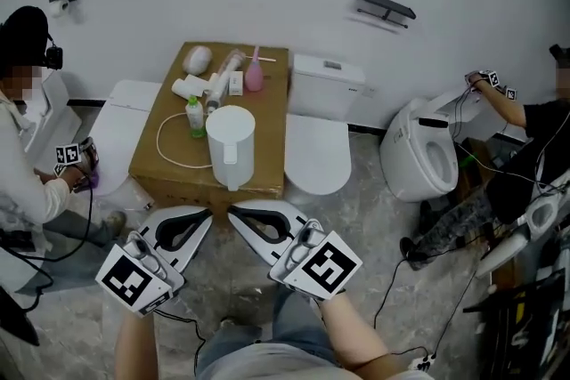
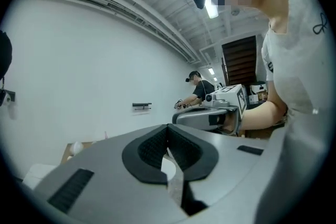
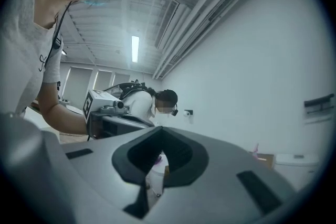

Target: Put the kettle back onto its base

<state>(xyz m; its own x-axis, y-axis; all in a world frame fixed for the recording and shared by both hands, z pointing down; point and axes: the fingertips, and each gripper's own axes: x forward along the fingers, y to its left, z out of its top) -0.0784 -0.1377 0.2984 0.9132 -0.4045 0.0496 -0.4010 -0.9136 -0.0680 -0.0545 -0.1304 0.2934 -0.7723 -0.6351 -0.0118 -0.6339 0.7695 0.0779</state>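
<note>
A white kettle [image 1: 230, 147] stands upright near the front edge of a cardboard box [image 1: 160, 157], with its handle facing me. A white cord [image 1: 166, 141] loops on the box to its left. Whether a base sits under the kettle I cannot tell. My left gripper [image 1: 207, 212] [image 2: 169, 126] and my right gripper [image 1: 232, 211] [image 3: 161, 128] hover side by side just in front of the box and below the kettle. Their tips are close together and apart from the kettle. Both are shut and hold nothing.
On the box lie a green bottle [image 1: 195, 117], a pink bottle [image 1: 255, 74] and several white items. White toilets stand left [image 1: 125, 125], right [image 1: 319, 133] and far right [image 1: 423, 151] of the box. People sit at both sides, and cables [image 1: 396, 280] run over the floor.
</note>
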